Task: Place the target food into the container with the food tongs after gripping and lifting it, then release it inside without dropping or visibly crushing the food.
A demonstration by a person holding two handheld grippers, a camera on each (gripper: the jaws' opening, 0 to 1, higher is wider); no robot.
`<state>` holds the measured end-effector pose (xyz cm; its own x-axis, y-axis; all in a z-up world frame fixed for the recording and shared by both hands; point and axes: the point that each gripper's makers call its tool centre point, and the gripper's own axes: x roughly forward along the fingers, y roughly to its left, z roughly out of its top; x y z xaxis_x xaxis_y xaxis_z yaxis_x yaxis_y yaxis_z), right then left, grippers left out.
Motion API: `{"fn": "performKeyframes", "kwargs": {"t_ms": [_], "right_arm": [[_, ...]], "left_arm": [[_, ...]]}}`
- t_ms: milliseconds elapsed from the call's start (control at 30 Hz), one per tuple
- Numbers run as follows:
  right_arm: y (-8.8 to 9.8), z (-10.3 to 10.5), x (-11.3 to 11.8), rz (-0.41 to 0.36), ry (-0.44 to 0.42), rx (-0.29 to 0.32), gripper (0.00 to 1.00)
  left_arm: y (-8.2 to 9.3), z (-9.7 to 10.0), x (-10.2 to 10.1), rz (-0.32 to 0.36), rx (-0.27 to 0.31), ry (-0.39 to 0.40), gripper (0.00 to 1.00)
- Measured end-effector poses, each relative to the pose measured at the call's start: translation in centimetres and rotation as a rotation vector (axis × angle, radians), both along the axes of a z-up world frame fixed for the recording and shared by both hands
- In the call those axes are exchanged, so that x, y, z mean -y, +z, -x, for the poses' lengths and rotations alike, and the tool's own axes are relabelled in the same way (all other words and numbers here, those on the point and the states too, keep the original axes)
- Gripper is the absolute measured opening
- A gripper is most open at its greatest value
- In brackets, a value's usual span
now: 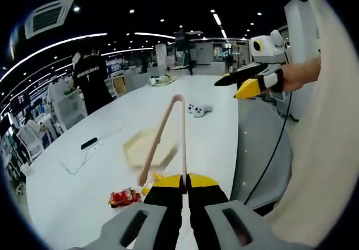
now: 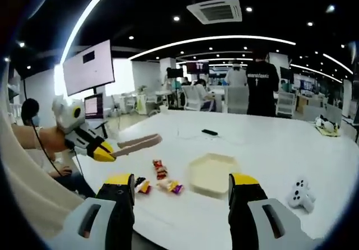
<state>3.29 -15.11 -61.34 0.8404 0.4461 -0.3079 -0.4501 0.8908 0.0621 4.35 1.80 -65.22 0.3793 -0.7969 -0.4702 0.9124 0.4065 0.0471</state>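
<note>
My left gripper [image 1: 184, 186] is shut on one arm of the pale pink food tongs [image 1: 180, 132]. Their joined end points away from me and the other arm splays out to the left. The tongs hang over the beige hexagonal container [image 1: 147, 147] on the white table. Small snack packets, red [image 1: 124, 197] and yellow [image 1: 156, 177], lie near the table's edge beside the container. In the right gripper view, my right gripper [image 2: 182, 189] stands open above the packets [image 2: 161, 170] and the container [image 2: 212, 173]. The left gripper [image 2: 104, 151] comes in from the left, holding the tongs [image 2: 137, 143].
A white game controller [image 1: 199, 110] [image 2: 300, 194] lies past the container. A black flat device [image 1: 88, 143] [image 2: 210, 132] and a thin cable rest farther out on the table [image 2: 269, 143]. A person in a black shirt [image 2: 262, 84] stands at the far side. A hand holds the right gripper [image 1: 242, 85] off the table's edge.
</note>
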Motion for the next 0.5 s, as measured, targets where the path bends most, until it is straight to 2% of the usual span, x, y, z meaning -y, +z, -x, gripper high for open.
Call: {"fn": "performKeyframes", "kwargs": {"t_ms": [167,500], "right_arm": [[-0.1,0.0,-0.4,0.010,0.015,0.001,0.69],[-0.2,0.1,-1.0,-0.008,0.035,-0.007,0.69]], "left_arm": [[1.1,0.2,0.4,0.066,-0.021,-0.003,0.00],[3.0,0.7,1.3,0.130,-0.016,-0.049,0.00]]}}
